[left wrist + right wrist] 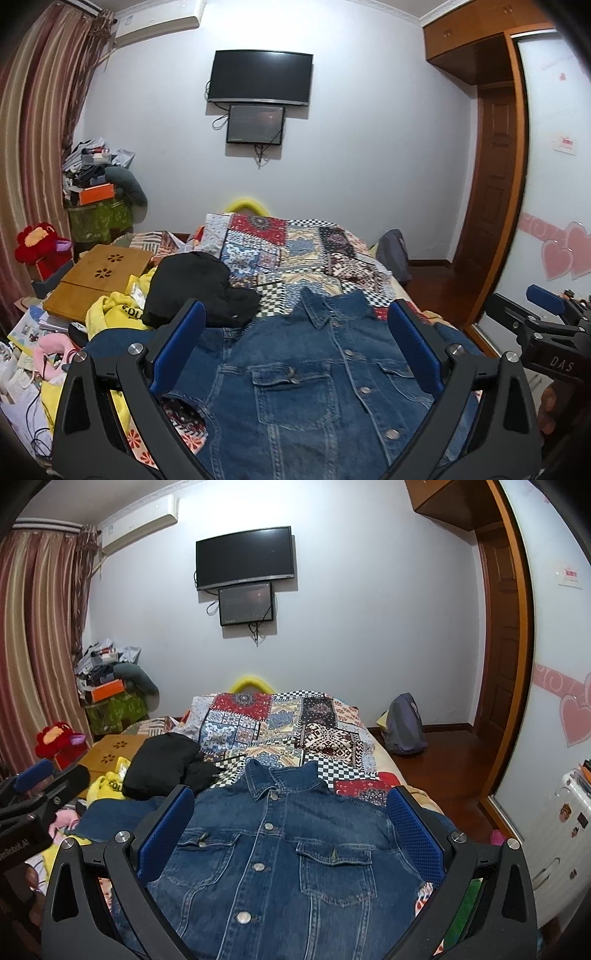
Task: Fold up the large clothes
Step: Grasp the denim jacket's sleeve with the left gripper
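a denim jacket (280, 853) lies buttoned and face up on the near end of the bed (332, 734), unfolded. the left gripper (295, 347) and right gripper (291, 830) hover over it, both spread wide and empty. the likely next move is pinching a sleeve or side edge.

denim jacket (280, 849) hem cut off below

I hold my left gripper (297, 349) level and pointing forward, its two blue-padded fingers (181, 343) spread wide with nothing between them. My right gripper (290, 832) sits alongside it at about the same height, its jaws equally wide apart and gripping nothing. Each gripper shows at the edge of the other's view, near but apart.
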Demonstrator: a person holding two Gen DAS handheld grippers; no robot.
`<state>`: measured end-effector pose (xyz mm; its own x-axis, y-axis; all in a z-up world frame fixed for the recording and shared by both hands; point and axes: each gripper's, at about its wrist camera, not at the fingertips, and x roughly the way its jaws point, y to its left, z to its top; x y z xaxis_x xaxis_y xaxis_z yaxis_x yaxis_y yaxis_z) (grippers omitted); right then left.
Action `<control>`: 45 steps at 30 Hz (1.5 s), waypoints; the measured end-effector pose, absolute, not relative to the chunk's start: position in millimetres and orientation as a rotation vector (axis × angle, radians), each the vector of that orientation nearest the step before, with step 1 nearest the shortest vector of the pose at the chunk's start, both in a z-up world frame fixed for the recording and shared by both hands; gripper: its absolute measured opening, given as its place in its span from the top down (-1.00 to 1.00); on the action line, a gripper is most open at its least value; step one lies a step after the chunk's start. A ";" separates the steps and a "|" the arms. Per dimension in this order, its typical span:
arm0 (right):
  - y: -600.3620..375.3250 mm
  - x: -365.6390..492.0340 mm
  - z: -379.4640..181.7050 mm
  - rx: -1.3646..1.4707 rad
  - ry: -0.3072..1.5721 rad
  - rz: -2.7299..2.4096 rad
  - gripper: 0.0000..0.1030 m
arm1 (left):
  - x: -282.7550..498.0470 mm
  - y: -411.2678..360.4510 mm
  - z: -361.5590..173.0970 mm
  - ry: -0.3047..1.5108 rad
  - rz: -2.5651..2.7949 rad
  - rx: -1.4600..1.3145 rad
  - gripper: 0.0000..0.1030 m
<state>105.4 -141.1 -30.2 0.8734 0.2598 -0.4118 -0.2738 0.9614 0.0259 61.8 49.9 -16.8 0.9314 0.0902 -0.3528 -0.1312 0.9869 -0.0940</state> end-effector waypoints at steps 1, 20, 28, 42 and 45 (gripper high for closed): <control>-139.9 111.2 -31.3 -0.037 0.429 0.279 -1.00 | 68.2 55.5 -17.7 0.361 0.124 -0.118 -0.93; -99.0 226.1 -92.1 -0.126 0.646 0.319 -1.00 | 146.8 260.1 -109.3 0.625 0.413 -0.340 -0.93; -93.0 248.0 -126.9 -0.161 0.797 0.324 -1.00 | 130.1 365.9 -207.1 0.863 0.403 -0.688 -0.90; -87.5 264.7 -141.6 -0.214 0.844 0.287 -1.00 | 107.1 432.6 -287.4 0.828 0.486 -1.036 -0.38; -87.5 264.4 -139.9 -0.223 0.841 0.282 -1.00 | 113.6 439.0 -290.7 0.805 0.534 -1.018 -0.20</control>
